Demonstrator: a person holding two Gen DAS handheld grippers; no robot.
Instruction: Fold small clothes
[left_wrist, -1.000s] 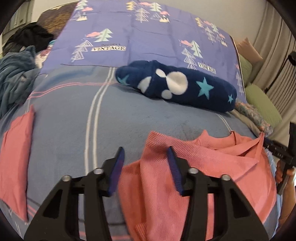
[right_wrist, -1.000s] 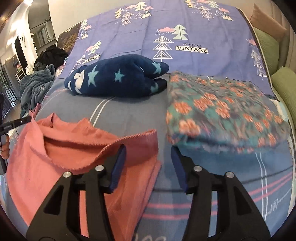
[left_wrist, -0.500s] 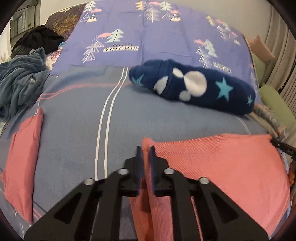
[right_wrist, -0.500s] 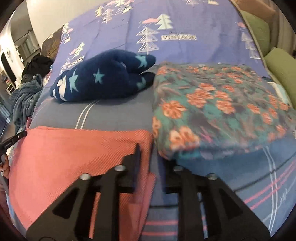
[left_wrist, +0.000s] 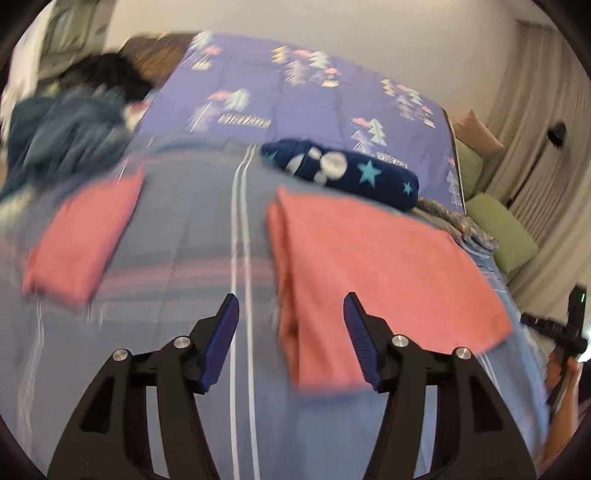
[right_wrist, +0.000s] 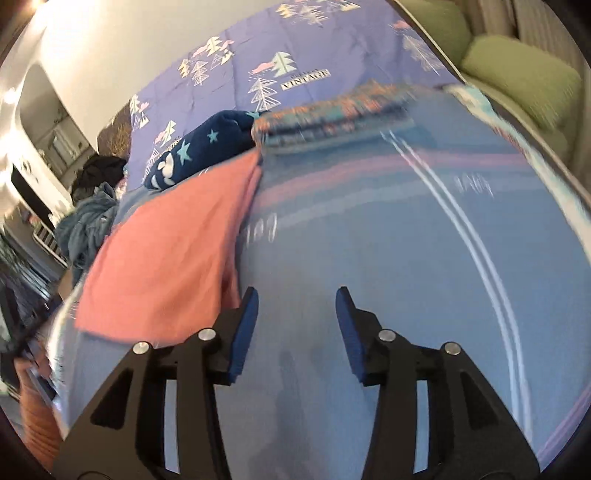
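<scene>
At the far left of the left wrist view a heap of dark and blue-grey clothing (left_wrist: 70, 125) sits blurred at the bed's edge, against a pale wall (left_wrist: 332, 33). The bed is covered by a grey-blue blanket (left_wrist: 184, 229) with pink bands and a pair of white stripes running toward the camera; beyond it lies a purple bedspread (left_wrist: 295, 99) printed with small trees. A folded pink cloth (left_wrist: 85, 236) rests on the blanket at the left, well apart from the larger folded pink garment (left_wrist: 376, 266), which lies flat to the right of the white stripes, its far edge just beside a navy star-patterned fleece roll (left_wrist: 343, 171). The left gripper (left_wrist: 291, 332) hangs above the blanket with its jaws opening; the near left corner of the pink garment shows in the gap between them, but the pads do not press on it. Farther right are a floral folded cloth (left_wrist: 461, 229), green cushions (left_wrist: 506, 236) and pale curtains (left_wrist: 546, 155). In the right wrist view the pink garment (right_wrist: 173, 254) lies to the left, the fleece roll (right_wrist: 199, 151) and floral cloth (right_wrist: 332, 107) behind it. The right gripper (right_wrist: 297, 332) hangs over bare blanket (right_wrist: 369, 229), its jaws opening with nothing between them. Green cushions (right_wrist: 517, 77) line the right edge.
</scene>
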